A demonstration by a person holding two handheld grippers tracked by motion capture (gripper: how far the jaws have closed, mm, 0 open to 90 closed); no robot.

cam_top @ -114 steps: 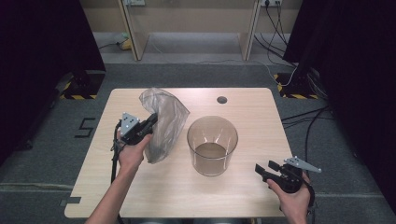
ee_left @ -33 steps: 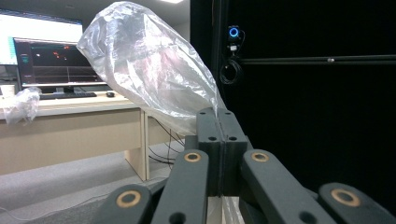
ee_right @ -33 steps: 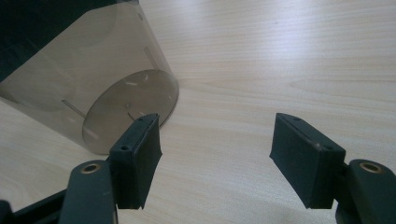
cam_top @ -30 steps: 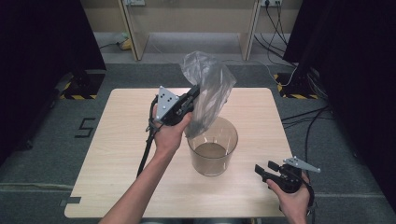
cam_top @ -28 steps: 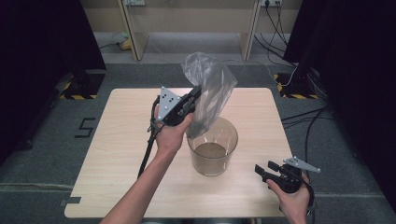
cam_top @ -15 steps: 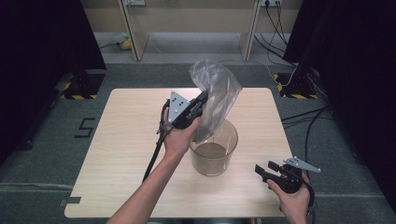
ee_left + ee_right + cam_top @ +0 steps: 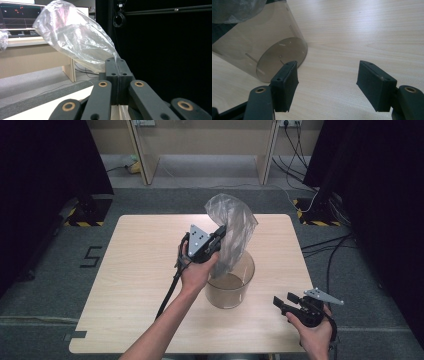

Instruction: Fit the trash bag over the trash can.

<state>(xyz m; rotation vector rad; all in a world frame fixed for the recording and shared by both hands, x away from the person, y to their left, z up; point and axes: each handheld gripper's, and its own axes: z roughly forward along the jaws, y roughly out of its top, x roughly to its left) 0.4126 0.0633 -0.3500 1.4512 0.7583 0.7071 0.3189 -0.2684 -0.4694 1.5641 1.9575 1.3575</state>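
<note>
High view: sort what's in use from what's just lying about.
In use:
- bag, gripped by the left tool
- bin, under the bag
- right tool, open, waiting near the bin

Lying about:
- dark disc on the table
- cables on the floor

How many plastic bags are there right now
1: the clear plastic bag is pinched in the shut left gripper and hangs over the open top of the clear container at the table's middle.
</note>
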